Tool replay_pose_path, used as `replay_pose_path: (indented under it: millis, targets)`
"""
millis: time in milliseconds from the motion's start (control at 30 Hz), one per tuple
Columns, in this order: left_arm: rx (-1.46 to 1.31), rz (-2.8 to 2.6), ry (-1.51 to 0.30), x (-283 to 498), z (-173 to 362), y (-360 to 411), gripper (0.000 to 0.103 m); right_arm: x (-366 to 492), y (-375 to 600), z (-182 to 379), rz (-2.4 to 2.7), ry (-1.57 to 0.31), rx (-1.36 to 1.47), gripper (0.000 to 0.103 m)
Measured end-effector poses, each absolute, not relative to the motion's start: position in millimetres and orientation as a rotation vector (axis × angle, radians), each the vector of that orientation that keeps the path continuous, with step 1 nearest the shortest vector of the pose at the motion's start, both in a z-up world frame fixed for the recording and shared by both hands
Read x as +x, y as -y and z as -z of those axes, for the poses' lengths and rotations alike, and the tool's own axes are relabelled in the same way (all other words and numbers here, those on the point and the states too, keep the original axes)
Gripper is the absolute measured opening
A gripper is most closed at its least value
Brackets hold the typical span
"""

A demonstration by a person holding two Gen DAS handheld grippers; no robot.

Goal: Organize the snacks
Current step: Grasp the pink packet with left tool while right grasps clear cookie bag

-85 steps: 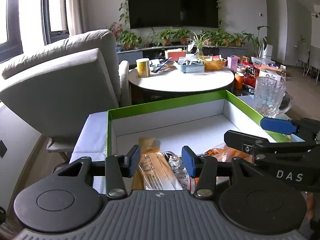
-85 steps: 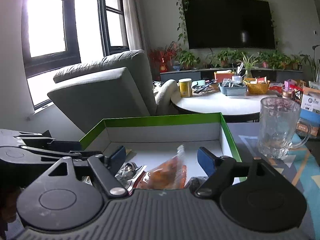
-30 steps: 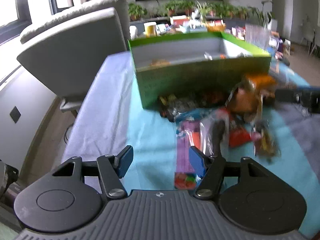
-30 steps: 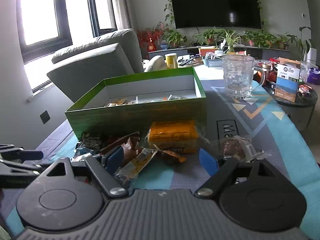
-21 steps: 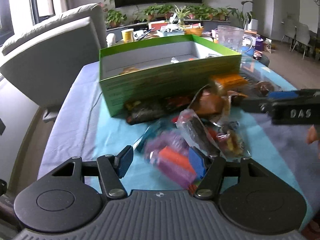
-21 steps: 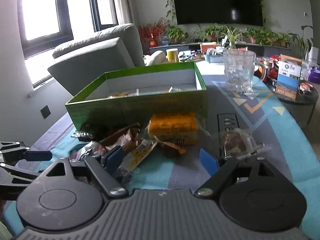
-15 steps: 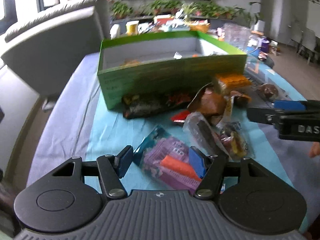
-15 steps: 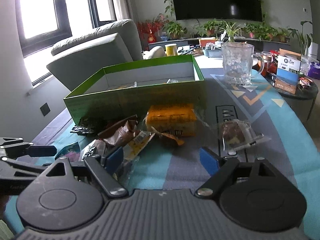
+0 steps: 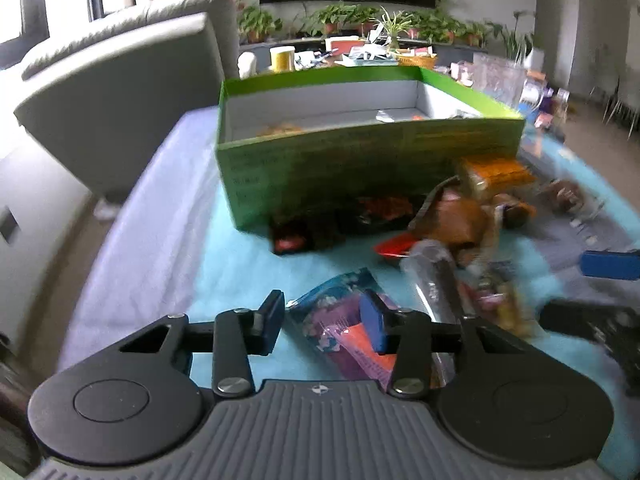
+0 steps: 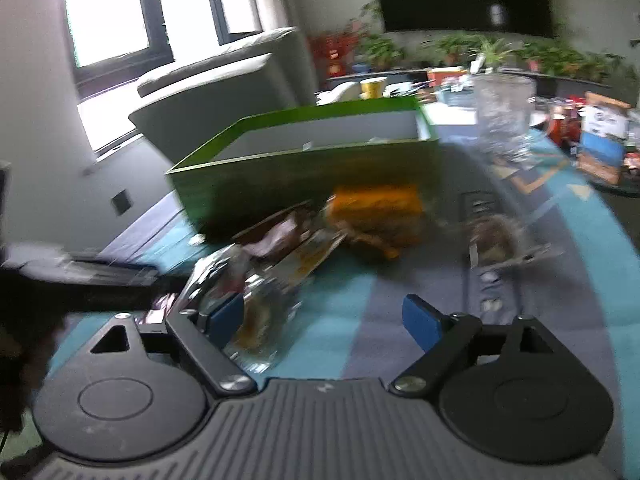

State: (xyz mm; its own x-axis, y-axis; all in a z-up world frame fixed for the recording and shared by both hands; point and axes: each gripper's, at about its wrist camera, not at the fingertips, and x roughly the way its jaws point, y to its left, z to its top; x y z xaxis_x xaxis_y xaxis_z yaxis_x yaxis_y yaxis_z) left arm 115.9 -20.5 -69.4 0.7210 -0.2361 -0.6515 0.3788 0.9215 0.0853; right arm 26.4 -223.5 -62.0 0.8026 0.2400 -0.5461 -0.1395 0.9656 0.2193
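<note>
Left gripper (image 9: 322,322) jaws just closing around purple snack packet (image 9: 340,320), not yet pinching; packet's long axis runs diagonally. Right gripper (image 10: 324,318) spread, empty.

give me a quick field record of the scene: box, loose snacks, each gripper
box: green box, open top, a few snacks inside
loose snacks: heap on the cloth in front of the box
left gripper: jaws have just been closing over a purple packet, pads not yet pressing it
right gripper: open, low over the heap, holding nothing
</note>
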Motion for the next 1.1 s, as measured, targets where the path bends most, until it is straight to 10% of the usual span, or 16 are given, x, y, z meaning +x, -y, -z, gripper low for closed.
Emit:
replay_pose_path:
  millis: [633, 1100]
  targets:
    - [0.219, 0.304, -0.71, 113.0, 63.9, -1.6, 0.054, 36.0, 267.3, 54.7, 0.127, -0.448, 0.057, 0.071]
    - [0.117, 0.252, -0.789, 125.9, 65.8, 12.2, 0.06, 94.7, 295.7, 78.1, 0.125, -0.658, 0.123, 0.071]
